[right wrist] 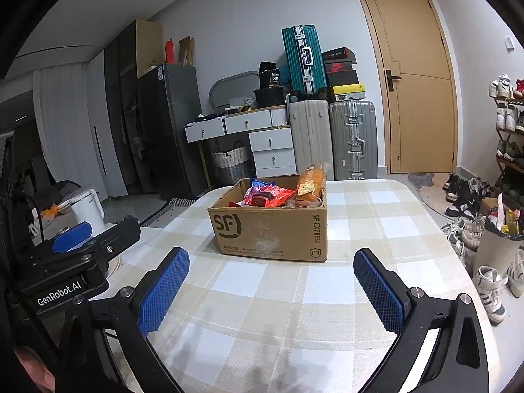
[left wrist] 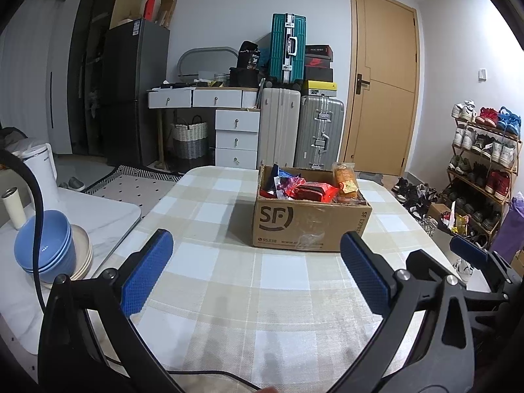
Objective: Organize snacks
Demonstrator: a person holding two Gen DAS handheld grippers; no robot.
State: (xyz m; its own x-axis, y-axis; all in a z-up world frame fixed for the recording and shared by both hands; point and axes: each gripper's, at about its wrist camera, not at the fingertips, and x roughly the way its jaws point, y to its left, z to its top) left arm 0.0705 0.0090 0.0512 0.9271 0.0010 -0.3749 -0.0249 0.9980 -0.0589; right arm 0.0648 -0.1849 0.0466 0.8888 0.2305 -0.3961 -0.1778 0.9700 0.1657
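Note:
A brown cardboard box (left wrist: 311, 221) (right wrist: 271, 229) marked SF stands on the checked tablecloth (left wrist: 229, 281) (right wrist: 262, 301), toward the far side of the table. Several snack packets fill it: red and purple ones (left wrist: 308, 190) (right wrist: 267, 195) and an upright orange packet (left wrist: 345, 177) (right wrist: 311, 180) at its right end. My left gripper (left wrist: 255, 262) hovers open over the cloth, short of the box, nothing between its blue pads. My right gripper (right wrist: 271, 281) is likewise open and empty, also short of the box. The right gripper's blue pad (left wrist: 468, 252) shows at the left view's right edge.
Stacked blue bowls (left wrist: 46, 245) on beige plates, a white kettle (left wrist: 39, 170) and a white tumbler (left wrist: 14, 208) sit on a marble side surface at left. A black cable (left wrist: 36, 229) hangs there. Shoes and a shoe rack (left wrist: 484, 163) stand at right; suitcases (right wrist: 330, 137) behind.

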